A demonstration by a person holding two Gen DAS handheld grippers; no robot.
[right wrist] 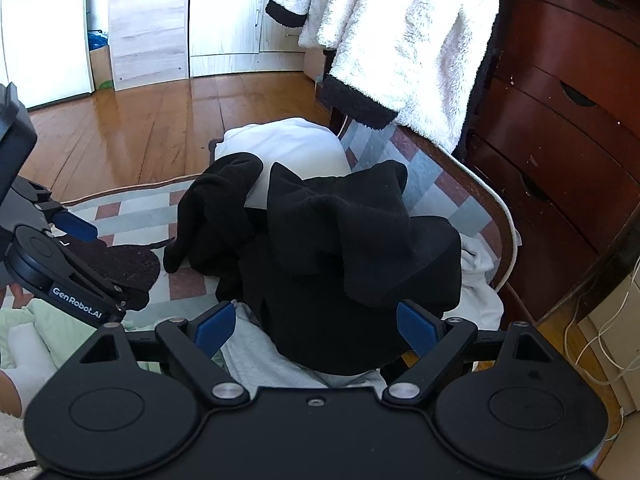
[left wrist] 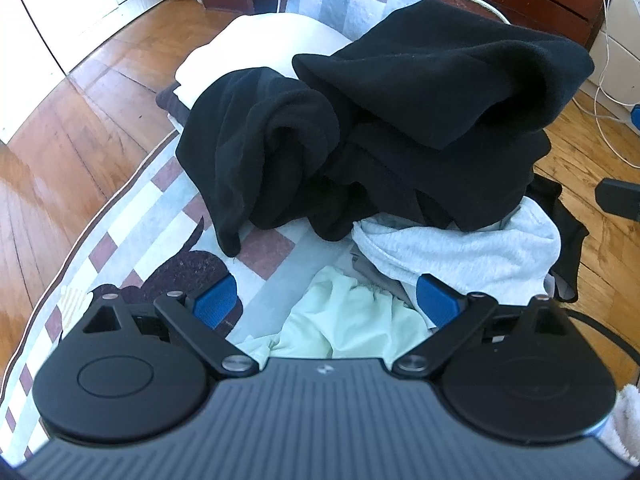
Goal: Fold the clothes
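A crumpled black fleece garment lies heaped on a checked rug; it also shows in the right wrist view. Under it lie a light grey garment and a pale green one. A folded white item sits behind the heap. My left gripper is open and empty over the green cloth. My right gripper is open, its blue pads on either side of the black heap's near edge. The left gripper shows at the right wrist view's left.
Wooden floor surrounds the rug. A dark red chest of drawers stands at the right. A white fluffy robe hangs beside it. White cables lie on the floor at the right. Pale cupboards stand at the back.
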